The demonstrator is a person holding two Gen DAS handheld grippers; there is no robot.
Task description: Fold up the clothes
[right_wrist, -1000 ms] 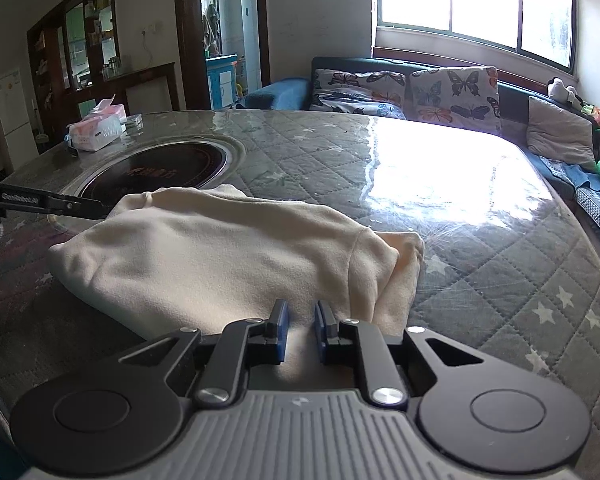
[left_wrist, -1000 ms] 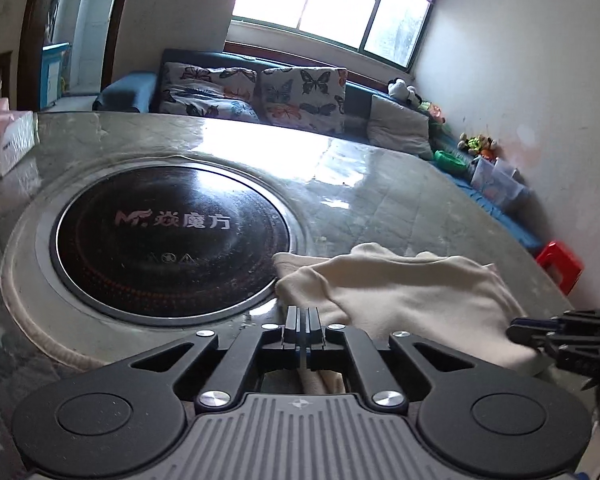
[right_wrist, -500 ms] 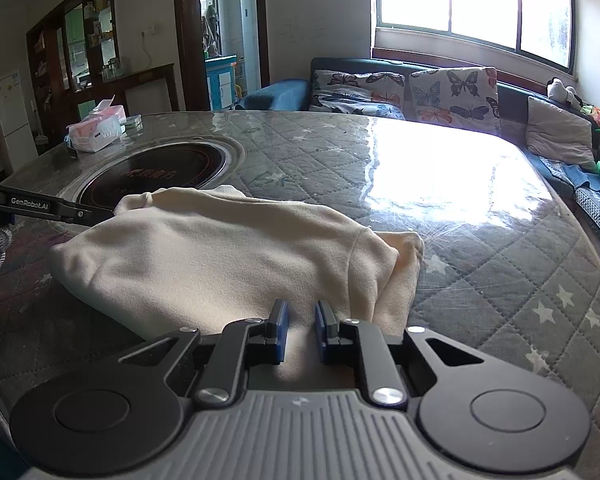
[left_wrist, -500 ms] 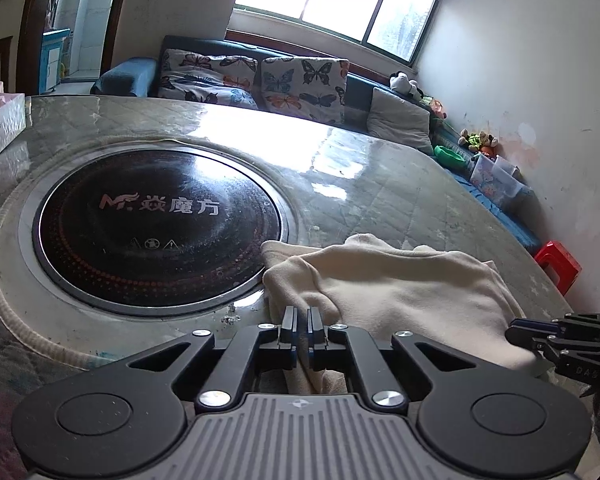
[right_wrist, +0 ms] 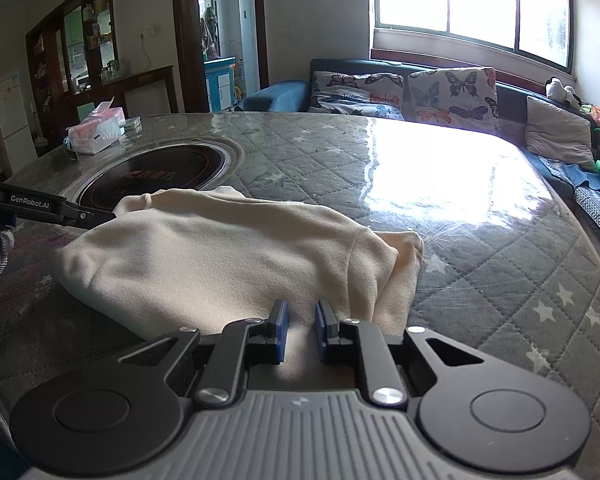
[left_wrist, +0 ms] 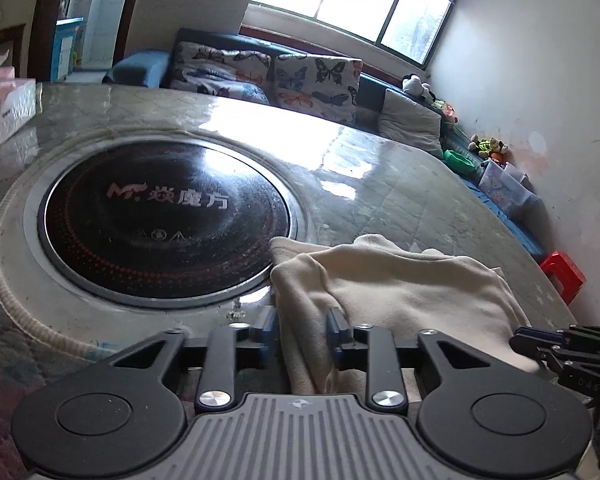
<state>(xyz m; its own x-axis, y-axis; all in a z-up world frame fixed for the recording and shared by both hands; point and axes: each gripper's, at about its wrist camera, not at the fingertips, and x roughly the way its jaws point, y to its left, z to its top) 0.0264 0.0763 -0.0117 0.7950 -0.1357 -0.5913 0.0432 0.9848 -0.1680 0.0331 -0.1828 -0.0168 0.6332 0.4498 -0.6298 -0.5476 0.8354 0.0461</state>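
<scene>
Closest to the lens, the left gripper has its jaws parted, a hanging fold of the cream garment passing between the blue pads without being pinched. At about 3 o'clock in that view the right gripper reaches the cloth's near edge. Its own camera shows the right gripper with jaws a little apart and cloth lying between them; whether the pads actually bear on the fabric is hard to judge from this angle, though a gap is visible on both sides.

The cream garment sits on the quilted, glass-topped table as a compact, doubled-over bundle, a seam and a lower layer peeping out at its 3 o'clock side, its far corner overlapping the rim of the inset black cooktop. At least one fold appears to be in place; the edges are rounded and uneven, so it could be a finished pile just let go, or a bundle awaiting another fold.

Farther off, a tissue box stands at 10 o'clock, and the butterfly-print cushions line the sofa under the window at 12 o'clock.
</scene>
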